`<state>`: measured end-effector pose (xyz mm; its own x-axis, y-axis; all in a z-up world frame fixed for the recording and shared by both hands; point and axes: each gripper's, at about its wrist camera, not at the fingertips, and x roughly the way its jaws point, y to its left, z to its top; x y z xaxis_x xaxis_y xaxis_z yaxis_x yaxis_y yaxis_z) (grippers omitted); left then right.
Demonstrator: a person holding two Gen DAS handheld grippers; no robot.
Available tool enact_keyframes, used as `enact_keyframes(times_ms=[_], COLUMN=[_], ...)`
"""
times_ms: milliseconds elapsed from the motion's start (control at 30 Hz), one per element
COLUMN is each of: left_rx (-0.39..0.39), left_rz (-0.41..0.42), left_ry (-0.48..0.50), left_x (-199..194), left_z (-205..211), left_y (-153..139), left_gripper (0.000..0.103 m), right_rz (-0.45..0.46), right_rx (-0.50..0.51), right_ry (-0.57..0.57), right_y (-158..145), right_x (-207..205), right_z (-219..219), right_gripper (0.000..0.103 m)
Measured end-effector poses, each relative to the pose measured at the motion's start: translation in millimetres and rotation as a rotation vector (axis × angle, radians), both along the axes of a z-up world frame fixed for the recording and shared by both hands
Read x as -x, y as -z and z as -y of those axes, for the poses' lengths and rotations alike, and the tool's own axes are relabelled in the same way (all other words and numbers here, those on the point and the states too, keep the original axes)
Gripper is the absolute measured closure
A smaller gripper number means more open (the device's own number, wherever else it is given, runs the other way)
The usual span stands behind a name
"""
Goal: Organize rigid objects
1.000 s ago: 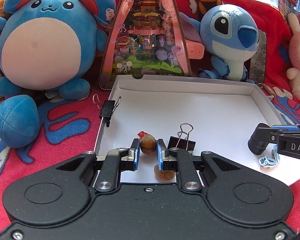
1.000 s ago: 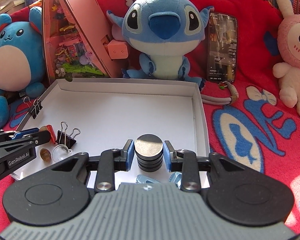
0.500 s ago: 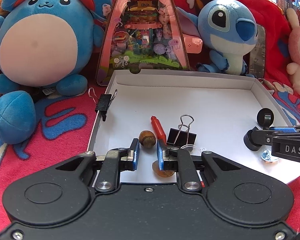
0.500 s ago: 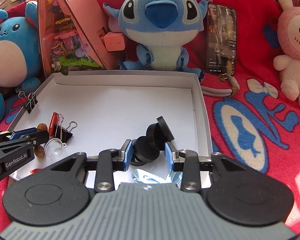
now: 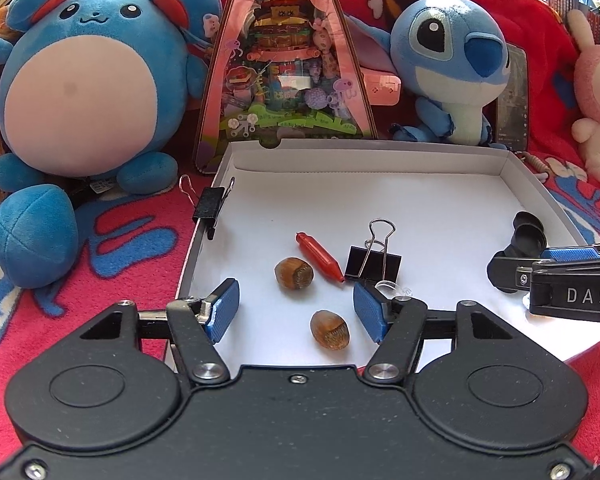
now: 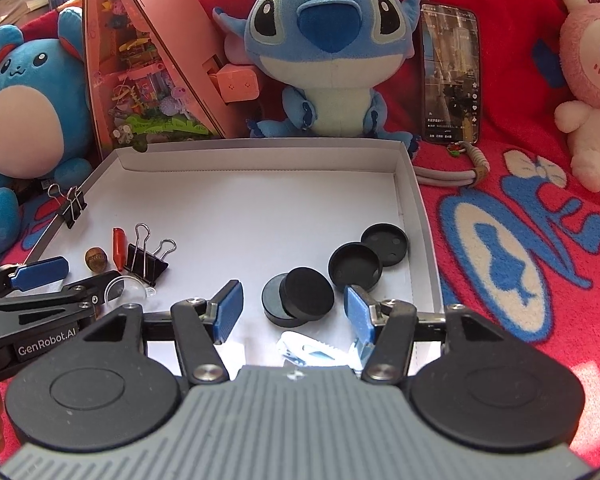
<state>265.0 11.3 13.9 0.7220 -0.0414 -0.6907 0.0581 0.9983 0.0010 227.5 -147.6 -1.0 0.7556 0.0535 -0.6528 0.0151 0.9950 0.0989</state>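
While a red patterned blanket (image 6: 520, 240) covered the surface, plush toys lined the back and a shallow white box (image 6: 260, 152) lay in front of them. Inside it were two hazelnuts (image 5: 294, 273), two binder clips (image 5: 374, 266), one clipped to the left wall, one red capsule (image 5: 320, 257) and four black discs (image 6: 306, 294). The left gripper (image 5: 296, 308) and right gripper (image 6: 294, 312) were both spread wide, empty, over the box's near edge.

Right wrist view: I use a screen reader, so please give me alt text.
The open right gripper hovers over a white box holding four black discs, two overlapping. Binder clips and a nut lie left, beside the open left gripper; plush toys sit behind.
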Motion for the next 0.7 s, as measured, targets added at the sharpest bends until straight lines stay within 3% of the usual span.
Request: enact_keyframes(times_ms=[167, 700], left_rx=[0.003, 0.008], left_rz=[0.014, 0.072], left_ry=[0.004, 0.066], left_x=[10, 58], left_z=[-2, 1], left_y=[-5, -28], left_gripper=[0.025, 0.017], right_rz=[0.028, 0.113], right_rx=[0.011, 0.048], right_ry=[-0.009, -0.032], right_y=[-4, -13], right_x=[9, 54], right_z=[-1, -3], right_gripper=[0.021, 0.010])
